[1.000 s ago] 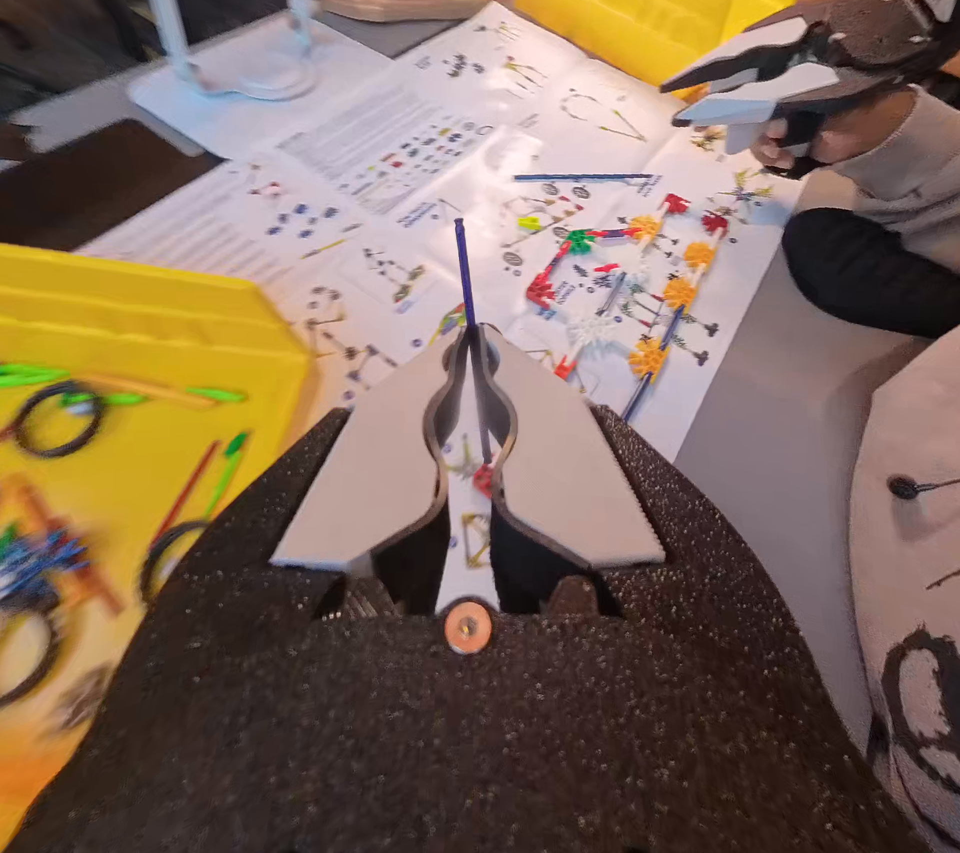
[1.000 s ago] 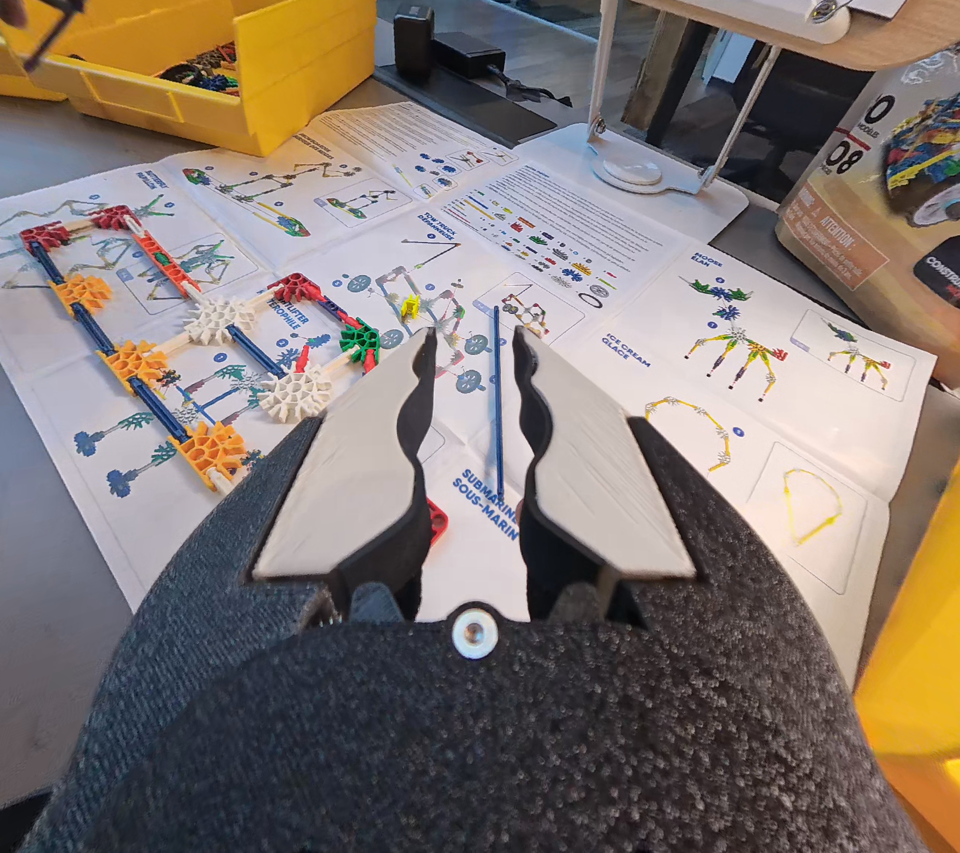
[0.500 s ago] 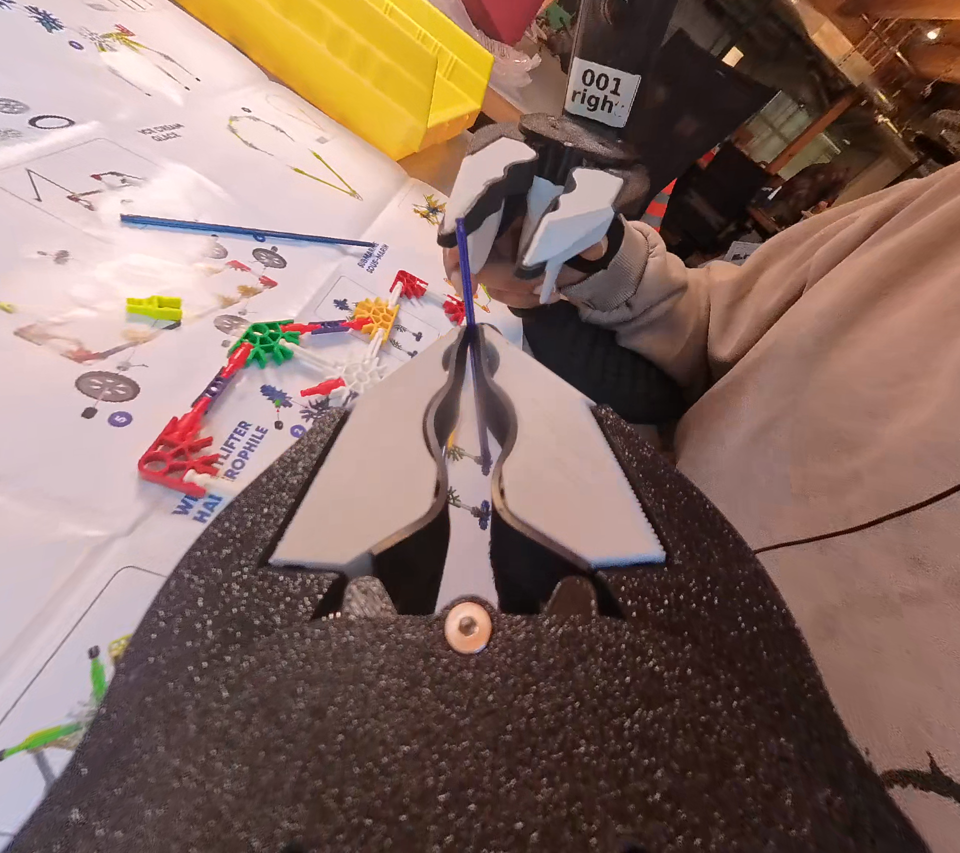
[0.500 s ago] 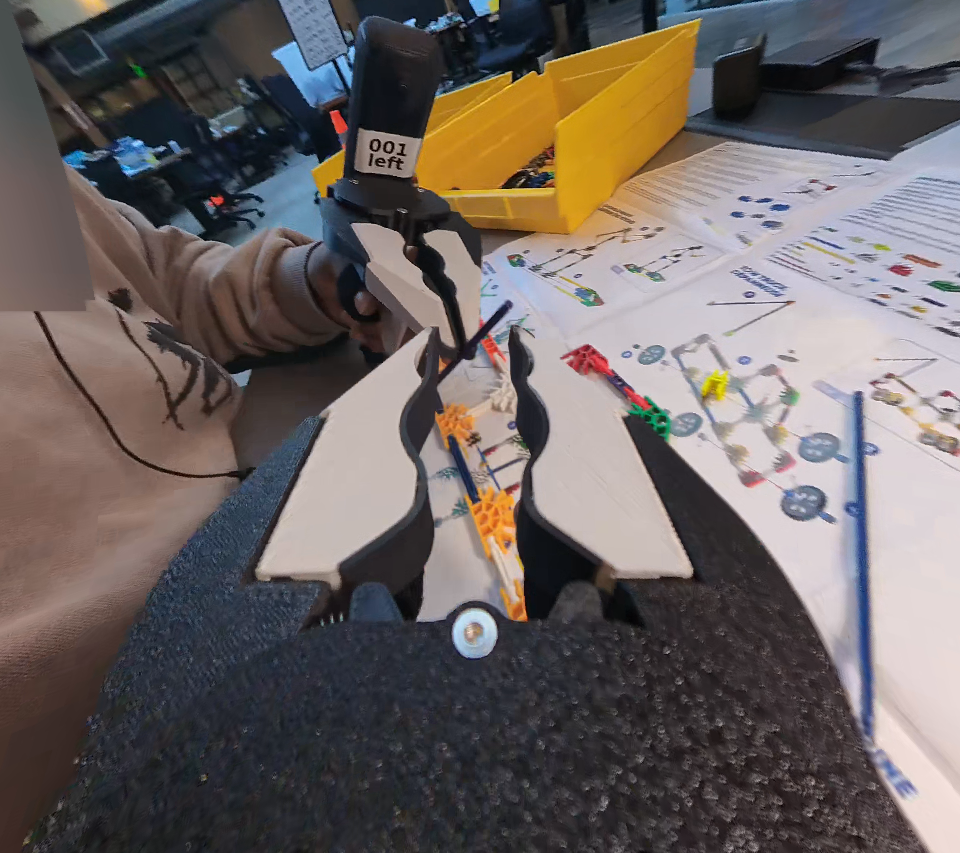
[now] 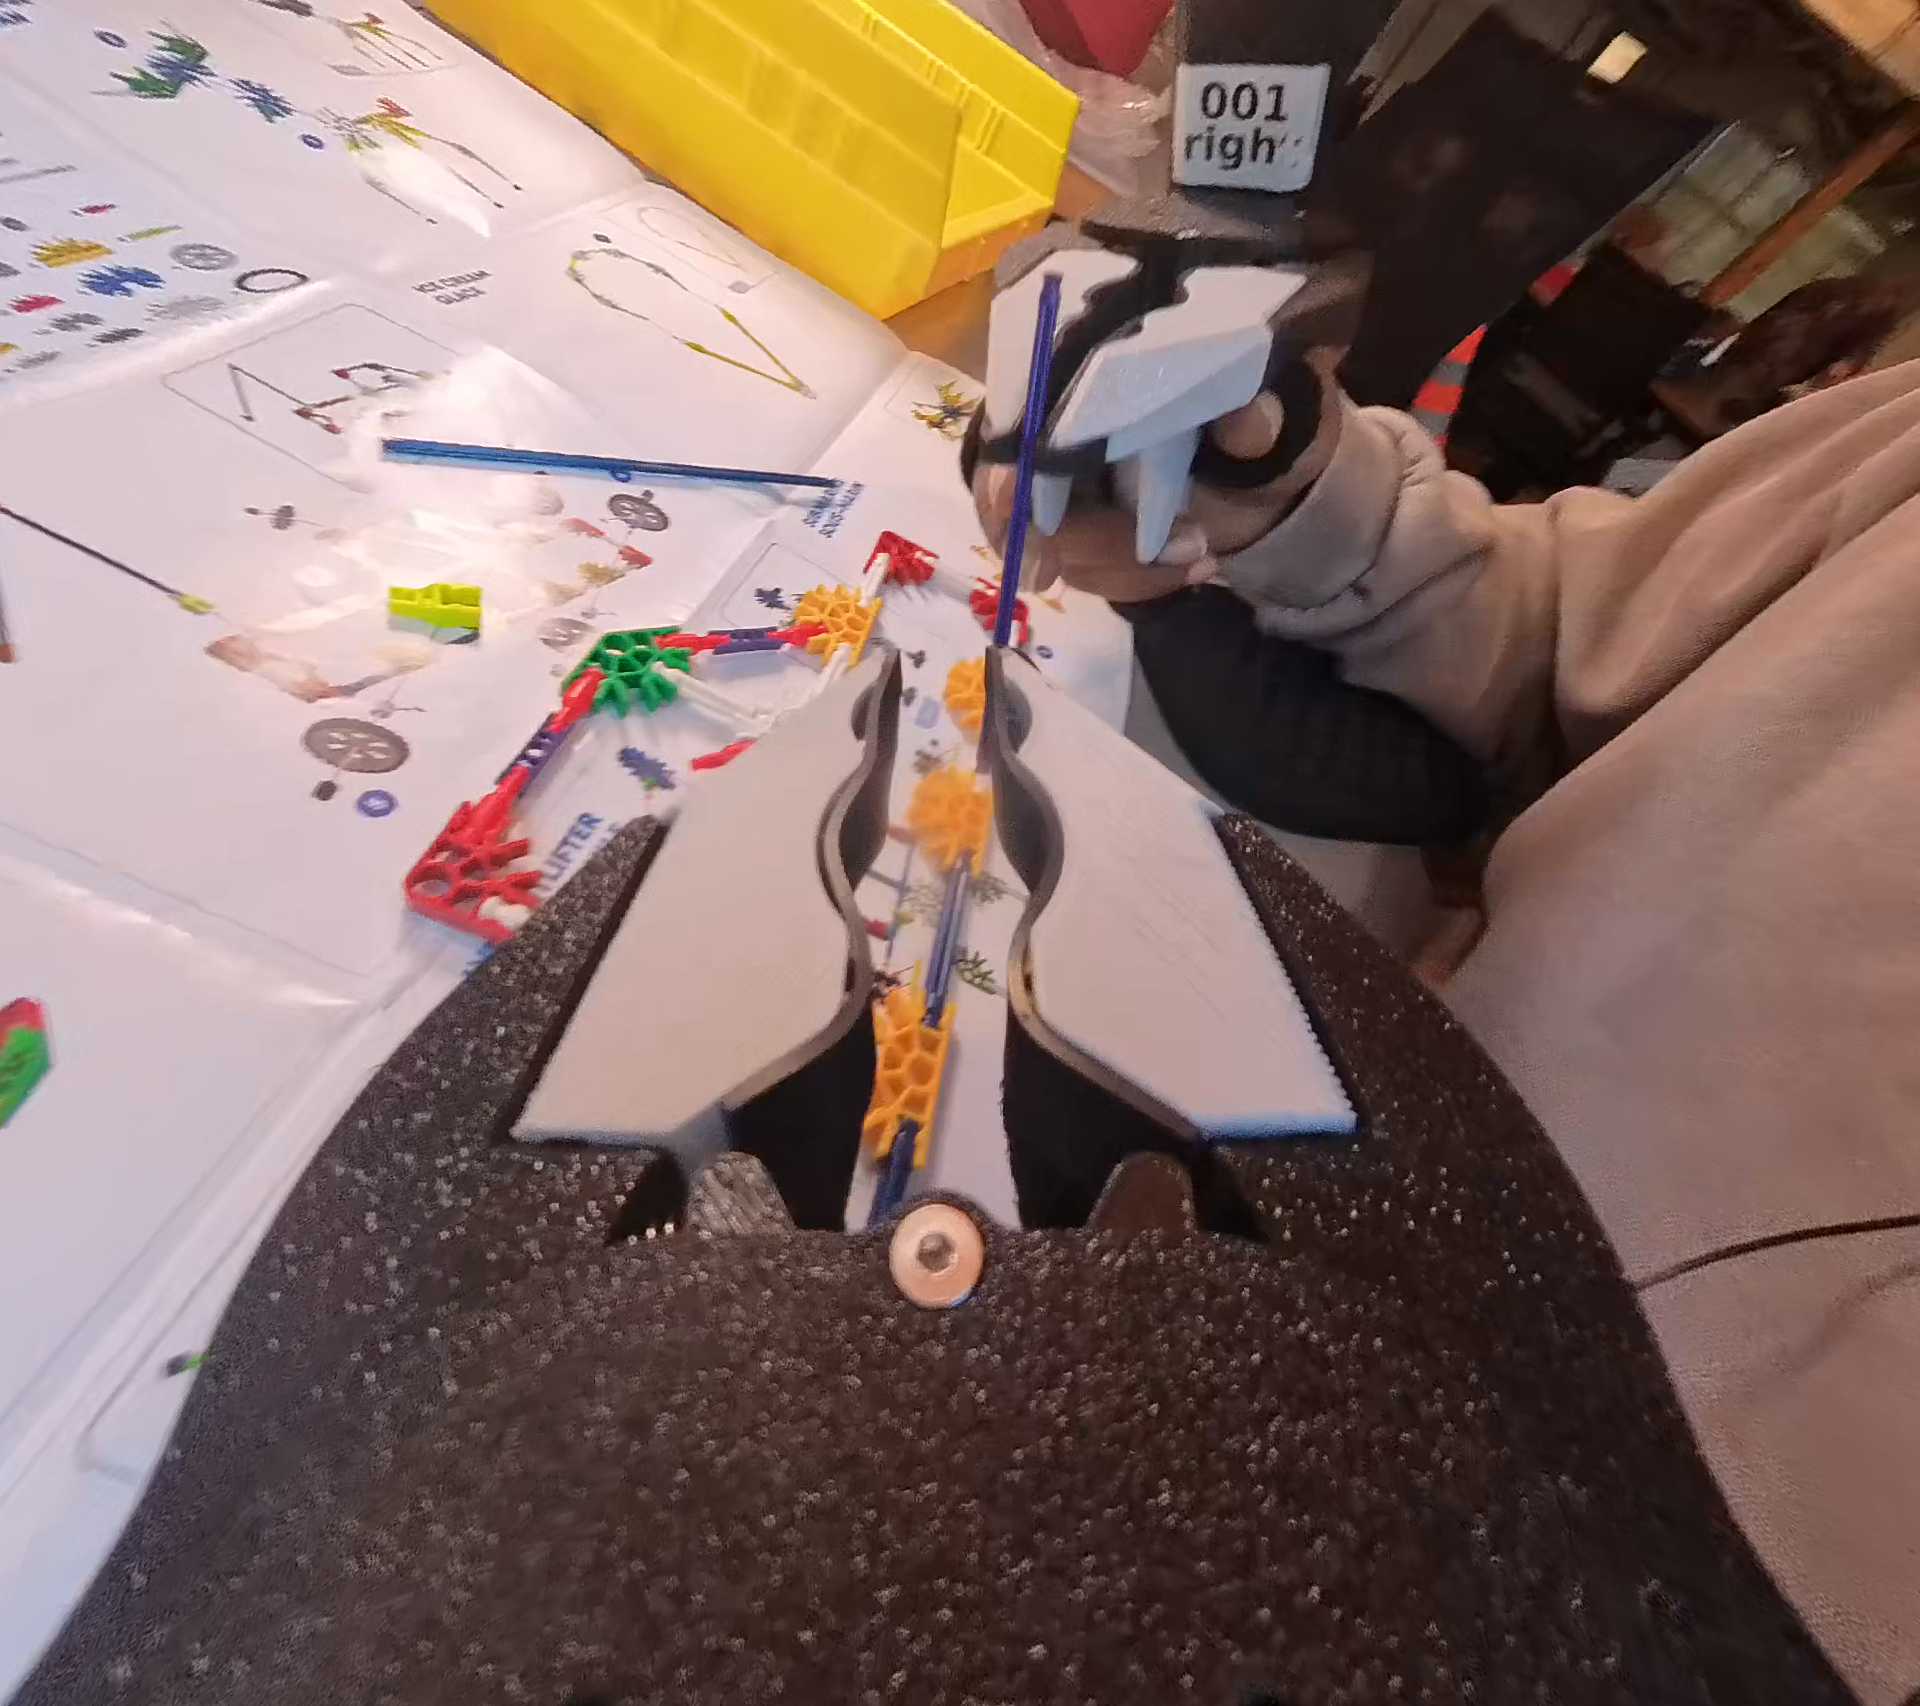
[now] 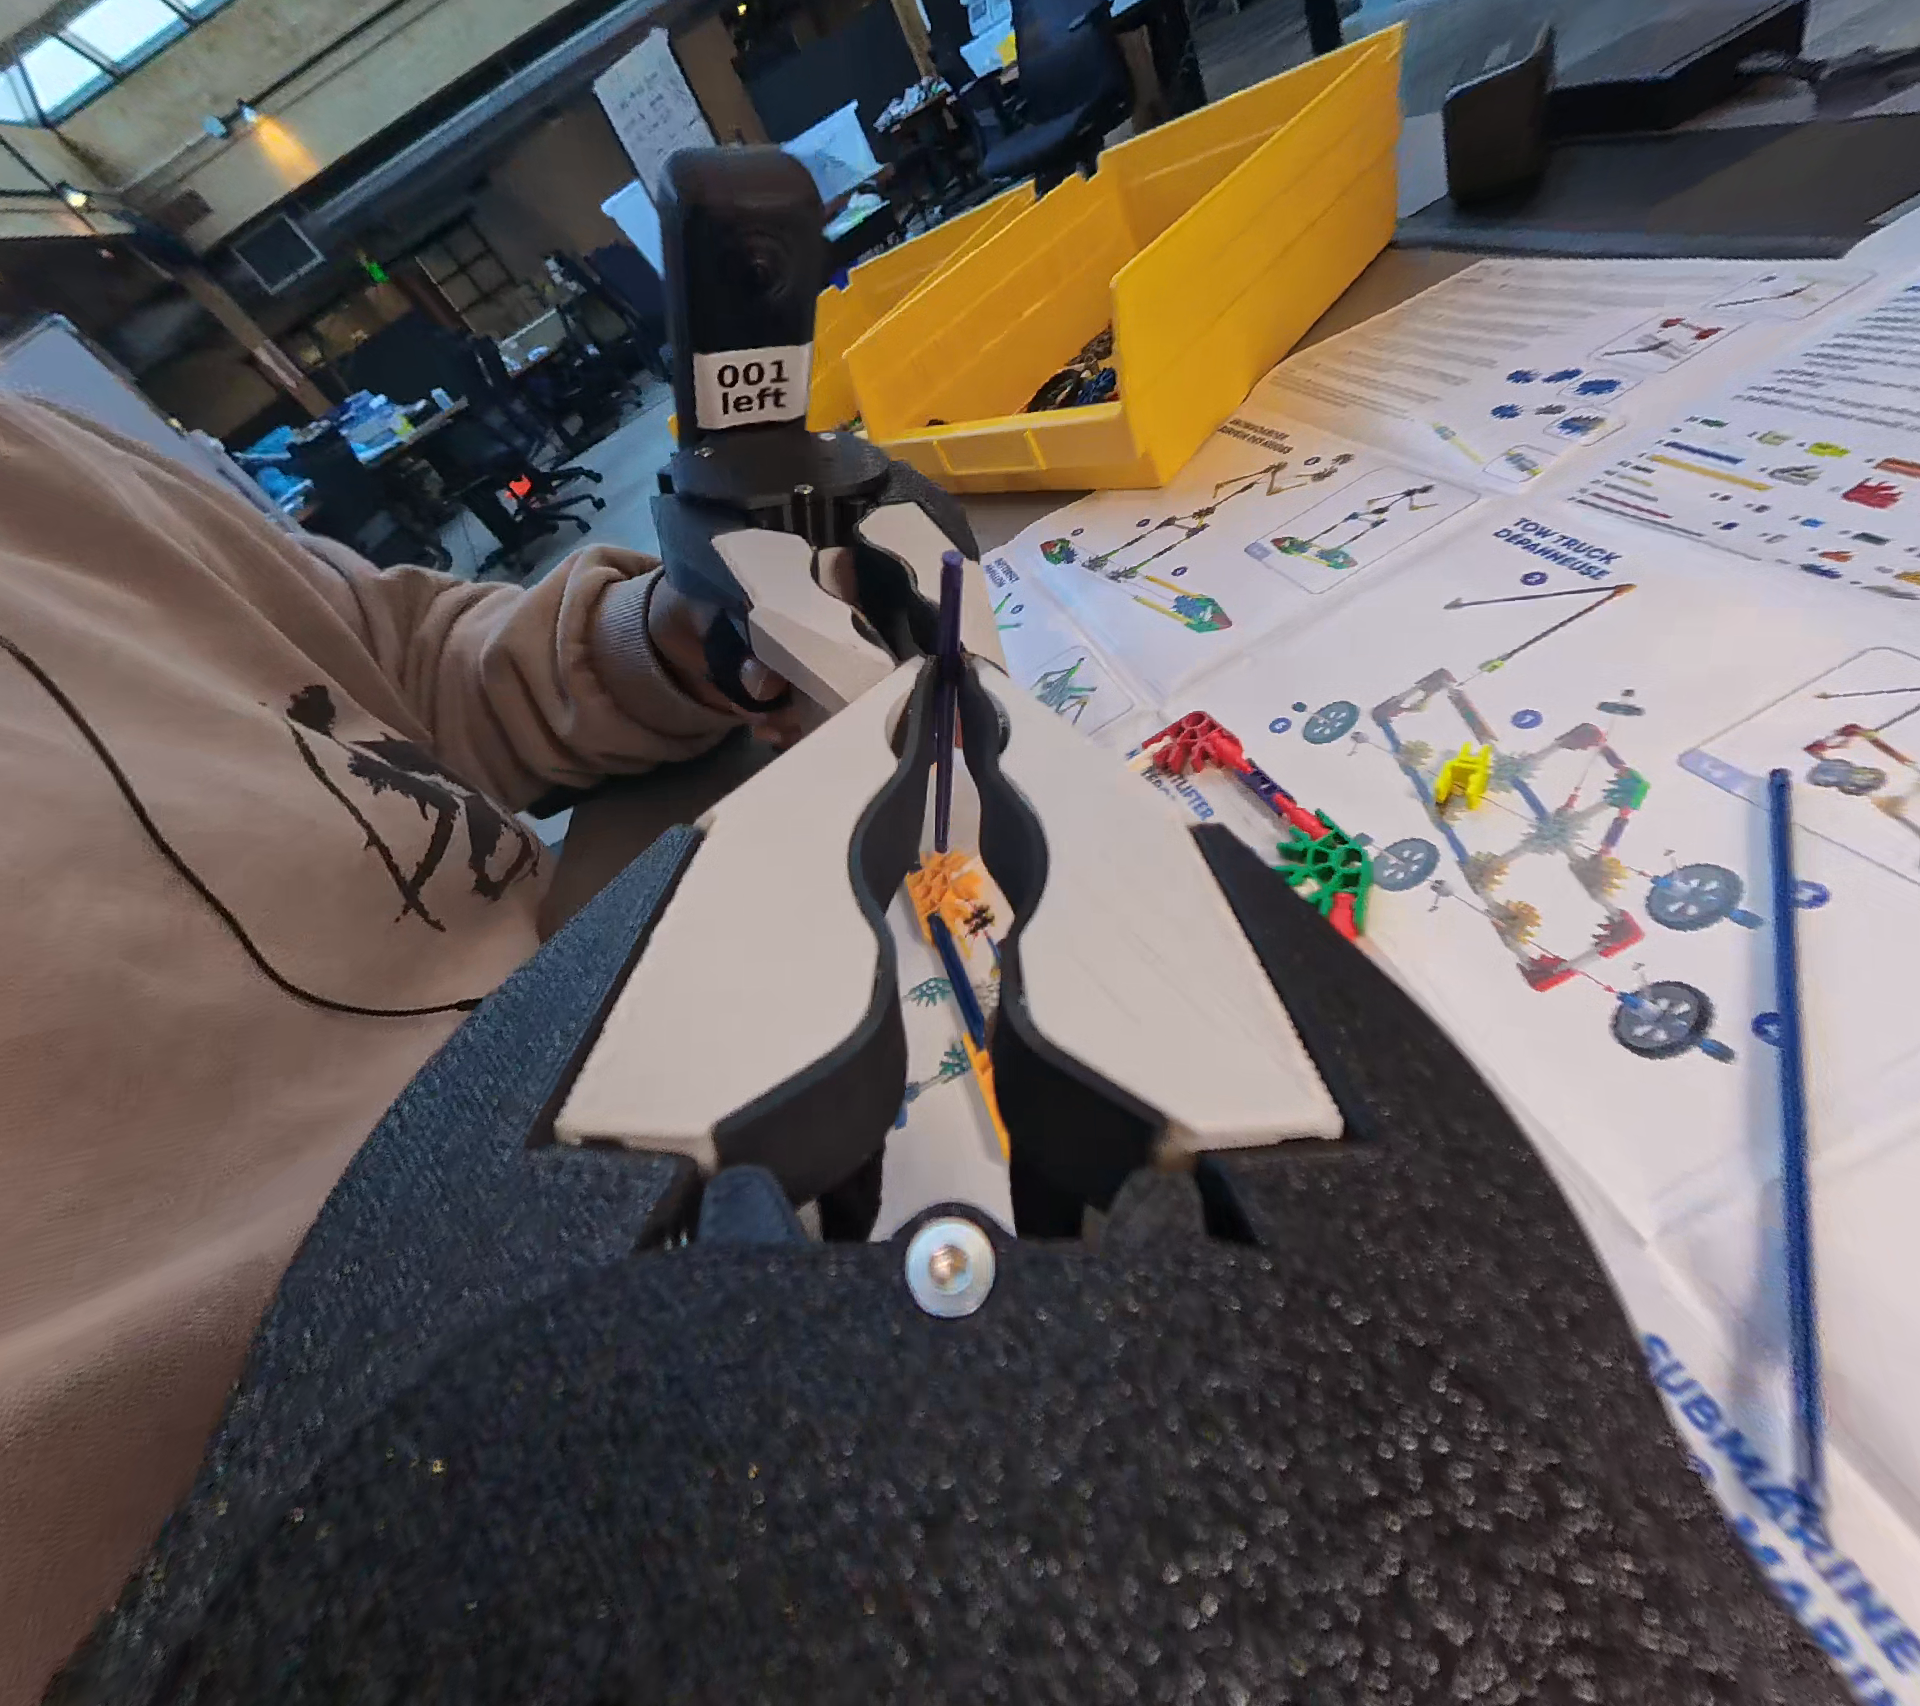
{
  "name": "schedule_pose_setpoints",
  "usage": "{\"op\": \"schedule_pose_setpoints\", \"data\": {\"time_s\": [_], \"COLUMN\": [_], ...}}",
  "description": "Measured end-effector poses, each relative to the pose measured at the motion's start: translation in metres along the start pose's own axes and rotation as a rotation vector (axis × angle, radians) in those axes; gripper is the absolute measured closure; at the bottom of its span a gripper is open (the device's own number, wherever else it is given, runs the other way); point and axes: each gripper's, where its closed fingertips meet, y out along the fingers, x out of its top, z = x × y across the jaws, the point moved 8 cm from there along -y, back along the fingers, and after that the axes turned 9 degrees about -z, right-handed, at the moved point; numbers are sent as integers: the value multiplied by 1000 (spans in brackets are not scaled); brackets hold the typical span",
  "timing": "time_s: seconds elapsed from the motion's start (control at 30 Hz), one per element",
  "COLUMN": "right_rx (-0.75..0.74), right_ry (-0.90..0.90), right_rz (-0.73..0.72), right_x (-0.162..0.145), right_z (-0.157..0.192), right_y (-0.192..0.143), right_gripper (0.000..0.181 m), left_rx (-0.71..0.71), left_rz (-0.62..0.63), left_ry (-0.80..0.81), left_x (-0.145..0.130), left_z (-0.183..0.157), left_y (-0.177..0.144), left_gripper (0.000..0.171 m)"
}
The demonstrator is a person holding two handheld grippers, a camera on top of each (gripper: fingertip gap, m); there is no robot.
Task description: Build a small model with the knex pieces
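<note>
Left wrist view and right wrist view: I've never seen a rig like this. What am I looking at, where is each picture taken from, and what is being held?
There is no robot. A person holds a two-finger gripper in each hand, and each gripper carries a camera that looks along its own fingers. The two grippers face each other, so each view shows its own gripper close up and the other one farther off.

The right gripper is closed on a thin blue rod. The left gripper is open, with the rod beside one fingertip.

Below them lies a printed sheet. On it are a frame of coloured toy parts and a long rod. A yellow bin stands behind.
</note>
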Motion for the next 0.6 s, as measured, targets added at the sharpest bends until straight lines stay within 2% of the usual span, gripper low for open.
{"op": "schedule_pose_setpoints", "data": {"time_s": [0.1, 0.17, 0.23, 0.33, 0.5, 0.6], "right_rx": [-87, -128, -143, -183, -153, -129], "right_ry": [-14, -24, -39, -94, -64, -14], "right_rz": [-18, 9, 74, 161, 304, 380], "right_x": [14, 24, 32, 46, 51, 45], "right_z": [-15, -28, -42, -70, -106, -120], "right_y": [-9, -11, -9, 3, 28, 41], "right_gripper": [179, 179, 179, 179, 179, 179], "left_rx": [172, 284, 322, 295, 230, 167], "left_rz": [63, 175, 274, 406, 475, 497], "left_ry": [140, 225, 283, 293, 294, 298], "left_x": [5, 5, 3, -3, -11, -13], "left_z": [19, 38, 53, 67, 70, 66], "left_y": [-11, -15, -14, -5, 6, 5], "left_gripper": [154, 151, 148, 143, 155, 155]}}
